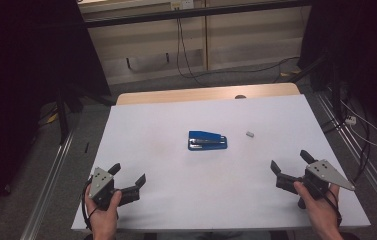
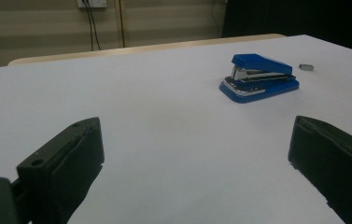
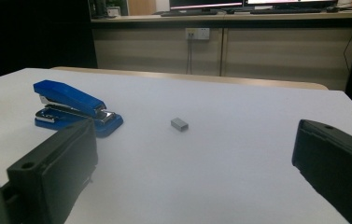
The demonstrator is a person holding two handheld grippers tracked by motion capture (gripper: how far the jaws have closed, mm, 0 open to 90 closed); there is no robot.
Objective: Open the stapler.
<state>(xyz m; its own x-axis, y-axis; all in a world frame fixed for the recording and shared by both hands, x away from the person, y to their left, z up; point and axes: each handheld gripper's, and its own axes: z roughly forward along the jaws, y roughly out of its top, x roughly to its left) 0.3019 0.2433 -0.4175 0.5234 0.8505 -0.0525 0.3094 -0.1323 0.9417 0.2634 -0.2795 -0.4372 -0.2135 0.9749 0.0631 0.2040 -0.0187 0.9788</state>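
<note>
A blue stapler point(image 1: 207, 140) lies in the middle of the white table point(image 1: 176, 200), with a small grey block of staples point(image 1: 249, 134) just to its right. My left gripper point(image 1: 128, 173) rests near the front left corner, jaws wide apart with nothing between them. In the left gripper view the stapler point(image 2: 260, 77) and the staple block point(image 2: 306, 67) sit well ahead of the left gripper point(image 2: 197, 140). My right gripper point(image 1: 291, 161) stands open near the front right. Ahead of the right gripper point(image 3: 194, 154) are the stapler point(image 3: 73, 108) and the staple block point(image 3: 179, 123).
The table's wooden far edge point(image 1: 206, 93) shows beyond the white sheet. Cables point(image 1: 186, 55) hang down the wall behind, and black stand legs point(image 1: 68, 107) flank the table. Bare white surface lies between both grippers and the stapler.
</note>
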